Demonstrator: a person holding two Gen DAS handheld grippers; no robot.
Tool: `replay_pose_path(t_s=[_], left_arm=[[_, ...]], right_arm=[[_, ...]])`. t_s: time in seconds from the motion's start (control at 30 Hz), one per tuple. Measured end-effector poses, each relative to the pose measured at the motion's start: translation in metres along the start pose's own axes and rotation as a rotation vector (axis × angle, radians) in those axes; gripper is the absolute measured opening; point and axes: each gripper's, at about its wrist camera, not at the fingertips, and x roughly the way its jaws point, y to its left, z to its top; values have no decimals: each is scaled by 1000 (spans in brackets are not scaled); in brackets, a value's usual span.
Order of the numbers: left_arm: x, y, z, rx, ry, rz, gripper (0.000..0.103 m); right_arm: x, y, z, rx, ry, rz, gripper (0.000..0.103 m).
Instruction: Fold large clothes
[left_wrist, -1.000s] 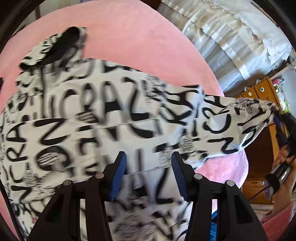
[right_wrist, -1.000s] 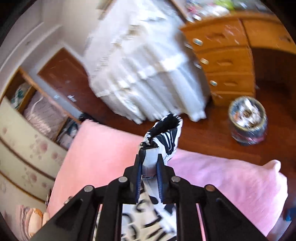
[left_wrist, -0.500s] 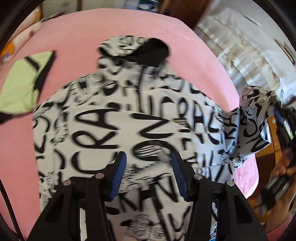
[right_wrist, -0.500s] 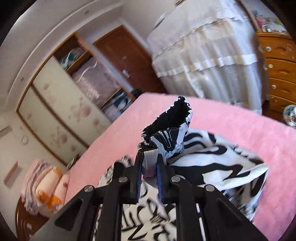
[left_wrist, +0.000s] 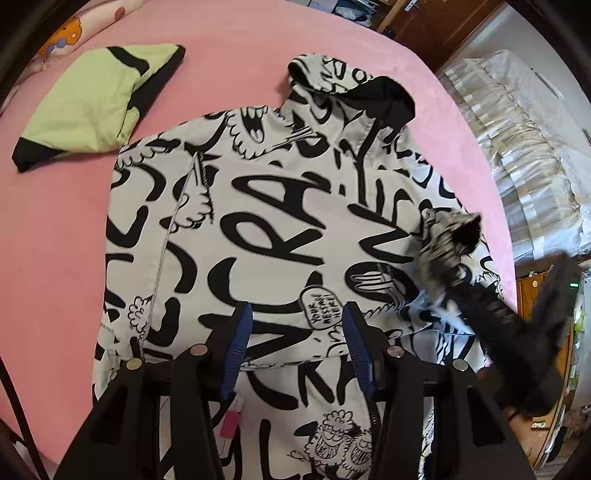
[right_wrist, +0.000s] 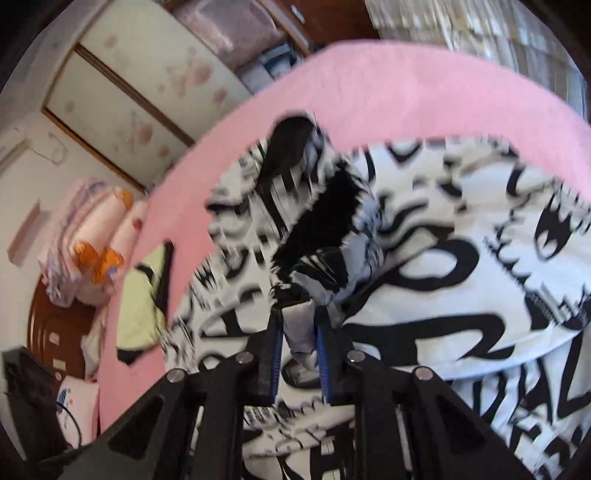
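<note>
Left wrist view: a white hoodie (left_wrist: 266, 229) with black lettering is spread flat across the pink bed (left_wrist: 240, 48), its black-lined hood (left_wrist: 373, 92) toward the far edge. A folded green and black garment (left_wrist: 92, 107) is seen near the far left corner of the bed, apart from the hoodie. The left gripper (left_wrist: 295, 347) is held above the hoodie's lower part, its blue-padded jaws standing apart with only flat cloth seen below them; whether the pads touch the cloth cannot be told. At the right edge of the hoodie a sleeve (left_wrist: 443, 243) with a black cuff is seen, blurred, carried in over the body by the right gripper (left_wrist: 458, 273).

Right wrist view: the right gripper (right_wrist: 299, 343) is seen with a fold of the sleeve (right_wrist: 301, 325) between its jaws, which are opening; the pads appear close on the cloth. The black cuff (right_wrist: 321, 221) is bunched just beyond the fingertips. The frame is blurred. Folded bedding (right_wrist: 88, 229) is stacked beside the bed's far left side.
</note>
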Motion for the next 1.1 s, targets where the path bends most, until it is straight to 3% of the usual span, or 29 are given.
replay_pose_path(t_s=[0.07, 0.13, 0.2, 0.27, 0.5, 0.67, 0.77, 0.87, 0.93, 1.1], left_arm=[[3, 2, -2, 0, 5, 5, 60], [9, 1, -2, 6, 13, 9, 62], [15, -2, 0, 10, 29, 18, 62], [20, -9, 1, 15, 36, 13, 62], [45, -49, 4, 29, 77, -37, 64], [75, -72, -2, -63, 137, -94, 63], [91, -83, -9, -129, 146, -110, 63], [109, -90, -16, -222, 158, -125, 54], [121, -93, -20, -282, 167, -145, 42], [140, -99, -25, -393, 130, -163, 39]], right_arm=[[18, -4, -10, 11, 94, -32, 23], [26, -12, -19, 37, 156, -28, 26], [26, -14, -23, 41, 183, 3, 43], [22, -14, -25, 15, 204, 54, 53], [-13, -14, -36, -135, 230, 82, 53], [-44, -41, -44, -210, 227, 58, 53], [-59, -65, -42, -193, 221, 30, 53], [-72, -92, -38, -181, 223, -16, 53], [-82, -111, -35, -186, 224, -56, 53], [-99, -154, -25, -173, 253, -119, 53]])
